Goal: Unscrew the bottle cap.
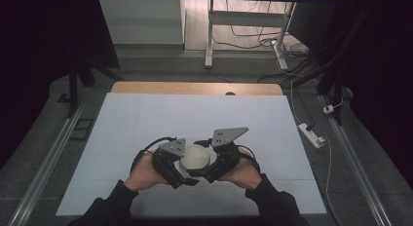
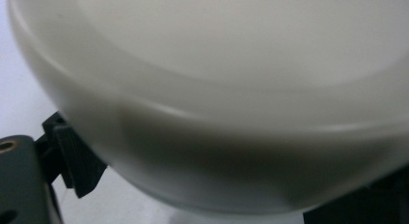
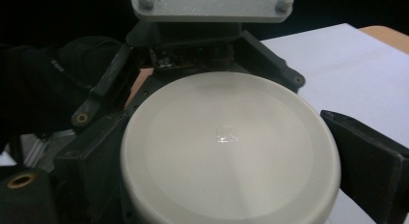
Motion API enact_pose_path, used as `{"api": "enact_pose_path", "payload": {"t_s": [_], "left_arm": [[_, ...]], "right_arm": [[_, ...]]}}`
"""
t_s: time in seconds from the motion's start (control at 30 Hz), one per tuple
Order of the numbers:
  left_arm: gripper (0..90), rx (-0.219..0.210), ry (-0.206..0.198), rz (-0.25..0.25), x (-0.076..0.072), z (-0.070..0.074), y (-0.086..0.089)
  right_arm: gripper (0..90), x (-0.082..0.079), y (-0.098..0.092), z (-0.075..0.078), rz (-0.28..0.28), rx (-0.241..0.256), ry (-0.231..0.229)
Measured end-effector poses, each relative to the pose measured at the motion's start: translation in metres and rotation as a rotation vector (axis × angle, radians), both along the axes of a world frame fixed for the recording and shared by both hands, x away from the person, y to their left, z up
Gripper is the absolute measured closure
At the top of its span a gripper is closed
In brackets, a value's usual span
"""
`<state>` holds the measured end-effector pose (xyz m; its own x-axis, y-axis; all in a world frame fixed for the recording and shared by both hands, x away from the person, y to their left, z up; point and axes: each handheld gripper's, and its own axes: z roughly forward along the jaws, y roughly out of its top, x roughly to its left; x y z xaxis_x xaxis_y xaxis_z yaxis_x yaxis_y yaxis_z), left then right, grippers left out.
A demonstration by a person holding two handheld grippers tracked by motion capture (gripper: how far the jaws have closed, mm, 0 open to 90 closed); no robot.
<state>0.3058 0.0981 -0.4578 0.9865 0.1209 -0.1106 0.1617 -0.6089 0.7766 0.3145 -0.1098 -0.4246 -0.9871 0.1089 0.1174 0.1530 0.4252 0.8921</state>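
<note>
Both sets of jaws close on a round white lid [image 3: 230,147] from opposite sides — the left gripper [image 1: 171,163] and right gripper [image 1: 217,161] sharing the load, probably to keep it level just above the white table [image 1: 146,119].

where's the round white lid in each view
High view: the round white lid sits low centre, between the left hand-held gripper and the right hand-held gripper.
Left gripper view: lid up close, blurred.
Right gripper view: lid in the centre.
Shared landmark: the white table sheet.
</note>
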Motion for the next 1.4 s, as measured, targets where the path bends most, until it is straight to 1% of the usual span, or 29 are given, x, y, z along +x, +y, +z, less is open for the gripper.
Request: {"api": "enact_pose_path", "payload": {"t_s": [0.1, 0.17, 0.37, 0.43, 0.63, 0.9, 1.0, 1.07, 1.13, 1.17, 1.23, 1.3, 1.37, 1.4], "left_arm": [[7.3, 0.004, -0.002, 0.001, 0.000, -0.001, 0.000], [7.4, 0.004, -0.004, 0.010, 0.001, -0.002, 0.000], [7.3, 0.007, -0.007, 0.022, 0.001, -0.002, 0.000], [7.3, 0.011, -0.006, 0.032, 0.002, -0.003, 0.000], [7.3, 0.010, -0.009, 0.046, 0.003, -0.003, 0.002], [7.4, 0.011, -0.010, 0.086, 0.007, -0.004, 0.007], [7.4, 0.010, -0.010, 0.116, 0.010, -0.005, 0.012], [7.3, 0.012, -0.011, 0.124, 0.011, -0.005, 0.013], [7.3, 0.011, -0.011, 0.149, 0.014, -0.006, 0.015], [7.3, 0.011, -0.011, 0.149, 0.014, -0.006, 0.015], [7.3, 0.002, -0.009, 0.183, 0.015, -0.006, 0.017], [7.3, 0.004, -0.010, 0.190, 0.016, -0.006, 0.018], [7.3, 0.001, -0.010, 0.218, 0.018, -0.007, 0.020], [7.3, 0.006, -0.012, 0.223, 0.018, -0.007, 0.020]], "right_arm": [[7.6, 0.001, 0.000, -0.002, 0.006, -0.006, -0.005], [7.6, 0.000, 0.000, -0.001, -0.003, -0.007, -0.014], [7.6, -0.001, 0.000, 0.001, -0.024, -0.004, -0.024], [7.6, -0.001, -0.001, 0.002, -0.033, 0.012, -0.025], [7.6, -0.001, -0.005, 0.007, -0.053, 0.022, -0.035], [7.6, 0.000, -0.009, 0.008, -0.074, 0.017, -0.040], [7.6, 0.000, -0.011, 0.008, -0.084, 0.020, -0.041], [7.6, -0.001, -0.011, 0.009, -0.089, 0.020, -0.042], [7.6, -0.001, -0.013, 0.009, -0.102, 0.017, -0.042], [7.6, -0.002, -0.013, 0.008, -0.108, 0.014, -0.043], [7.6, -0.002, -0.014, 0.008, -0.116, 0.010, -0.045], [7.6, -0.003, -0.015, 0.007, -0.128, 0.006, -0.046], [7.6, -0.004, -0.016, 0.006, -0.138, 0.002, -0.047], [7.6, -0.004, -0.017, 0.006, -0.142, 0.002, -0.051]]}}
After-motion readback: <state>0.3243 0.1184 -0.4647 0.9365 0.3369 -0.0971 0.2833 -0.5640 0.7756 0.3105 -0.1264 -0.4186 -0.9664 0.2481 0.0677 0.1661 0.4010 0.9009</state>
